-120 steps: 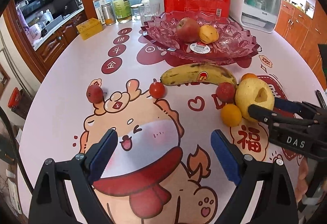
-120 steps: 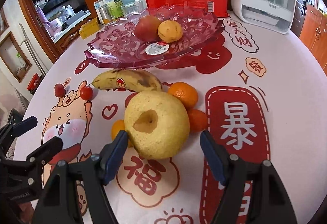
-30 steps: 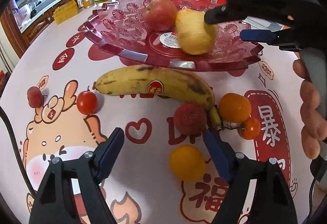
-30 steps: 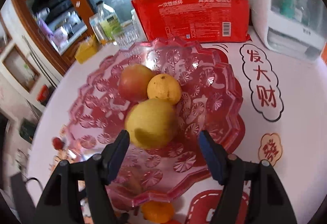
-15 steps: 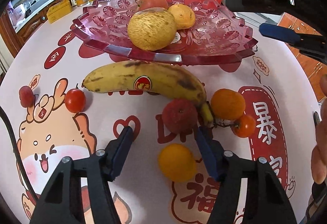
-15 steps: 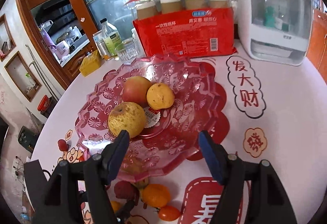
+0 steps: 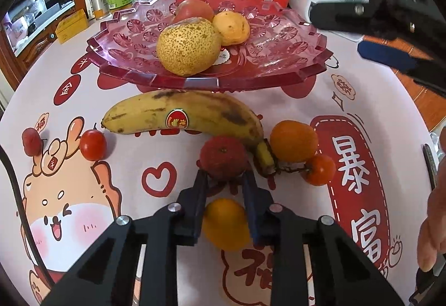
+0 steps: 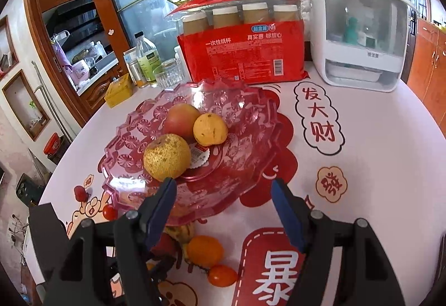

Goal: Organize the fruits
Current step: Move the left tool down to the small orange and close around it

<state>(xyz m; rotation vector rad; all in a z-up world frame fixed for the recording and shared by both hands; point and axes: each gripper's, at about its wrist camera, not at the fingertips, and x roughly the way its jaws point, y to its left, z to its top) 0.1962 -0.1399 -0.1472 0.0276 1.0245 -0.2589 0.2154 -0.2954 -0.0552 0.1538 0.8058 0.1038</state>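
Observation:
In the left wrist view my left gripper (image 7: 225,175) is low over the table, its jaws closing, and the pads press both sides of a rough red lychee (image 7: 223,156). A small orange fruit (image 7: 225,225) lies under the finger shanks. A banana (image 7: 181,113), an orange (image 7: 294,141) and a tomato (image 7: 319,169) lie around the lychee. The pink glass dish (image 8: 251,138) holds a speckled pear (image 8: 167,159), an apple (image 8: 181,119) and a yellow fruit (image 8: 210,129). My right gripper (image 8: 223,194) hangs open and empty above the dish's near rim.
A cherry tomato (image 7: 93,144) and a small red fruit (image 7: 32,141) lie at the left. Behind the dish stand a red pack of paper cups (image 8: 242,55), a white appliance (image 8: 359,46), bottles (image 8: 146,60) and a yellow box (image 8: 118,94). A hand (image 7: 434,208) shows at the right edge.
My left jaws have come together onto the red lychee. The right gripper has let go of the pear in the dish and drawn back and up from it.

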